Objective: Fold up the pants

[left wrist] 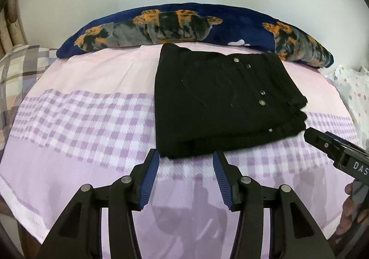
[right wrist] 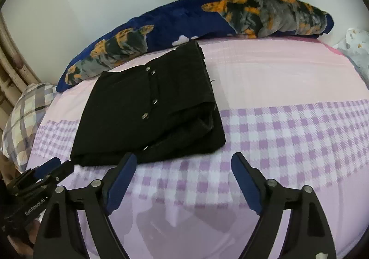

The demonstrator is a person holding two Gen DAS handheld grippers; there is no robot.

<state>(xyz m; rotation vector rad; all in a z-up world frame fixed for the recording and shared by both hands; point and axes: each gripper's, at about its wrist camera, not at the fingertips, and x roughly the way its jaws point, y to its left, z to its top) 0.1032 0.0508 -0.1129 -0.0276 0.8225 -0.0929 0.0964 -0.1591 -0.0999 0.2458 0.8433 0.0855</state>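
Black folded pants (left wrist: 221,100) lie flat on the bed, in a compact rectangular stack of several layers. Metal snaps and rivets face up along the top layer. The stack sits on the pink sheet with purple-and-white check band (left wrist: 92,120), its far edge just beside the navy fleece blanket with orange and grey print (left wrist: 161,26), its near edge across the check band.

Left gripper (left wrist: 186,157): jaws apart, nothing between the blue ribbed pads. Fingertips hang just short of the near edge of the pants; whether the right-hand tip overlaps the fabric cannot be told from the left wrist view. No pad presses on cloth.

Right gripper (right wrist: 182,160): jaws wide apart, empty. In the right wrist view its left fingertip overlaps the near edge of the pants (right wrist: 147,116), and contact cannot be told; the other tip is over bare sheet, clear of the stack. In the left wrist view this gripper shows at the right edge, its tip near the corner of the pants, apart from it.

A plaid pillow in grey, beige and white (left wrist: 20,67) lies at the left end of the bed. A white cloth with small coloured dots (left wrist: 352,88) lies at the right end. Plain white wall behind the blanket.
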